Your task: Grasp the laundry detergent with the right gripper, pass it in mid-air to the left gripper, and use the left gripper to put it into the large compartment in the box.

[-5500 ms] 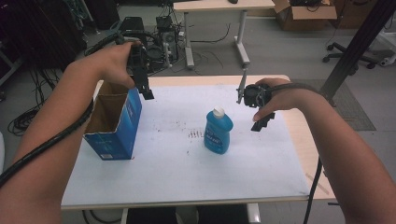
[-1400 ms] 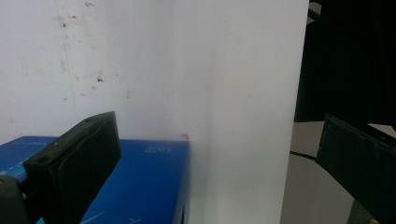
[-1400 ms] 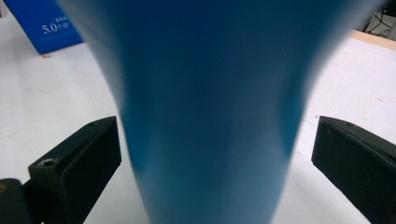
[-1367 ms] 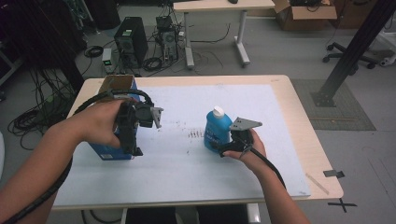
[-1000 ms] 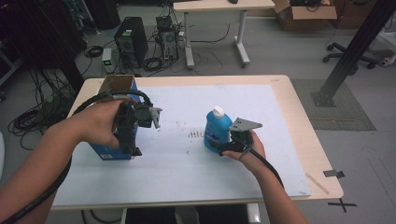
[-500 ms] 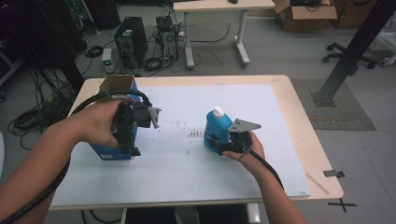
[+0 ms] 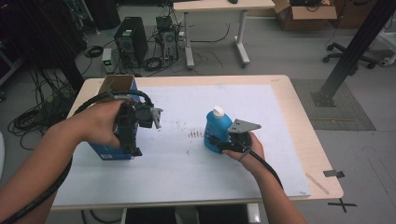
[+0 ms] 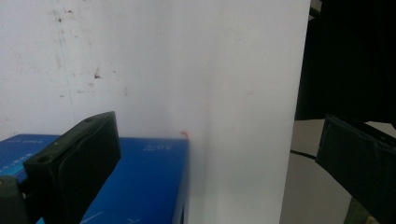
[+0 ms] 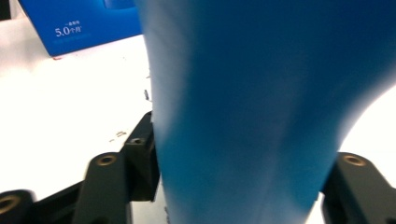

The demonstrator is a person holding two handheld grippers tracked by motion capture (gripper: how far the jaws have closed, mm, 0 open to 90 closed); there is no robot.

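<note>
One white sheet covers the wooden tabletop (image 7: pixel 299 112); cables litter the grey floor behind. Centre frame, the right tool (image 7: pixel 218 143), just closing, clamps the blue plastic bottle (image 7: pixel 217 128), its base hidden. The left tool (image 7: pixel 135 140) gapes over the blue cardboard box (image 7: pixel 112 151).

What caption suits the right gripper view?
Right gripper closed on blue plastic bottle, blue cardboard box behind.

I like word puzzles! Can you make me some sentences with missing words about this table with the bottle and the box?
1. The right gripper is shut on the blue ____.
2. The bottle has a ____ cap.
3. The left gripper is beside the blue ____.
4. The box is ____ at the top.

Missing words: bottle; white; box; open
</note>
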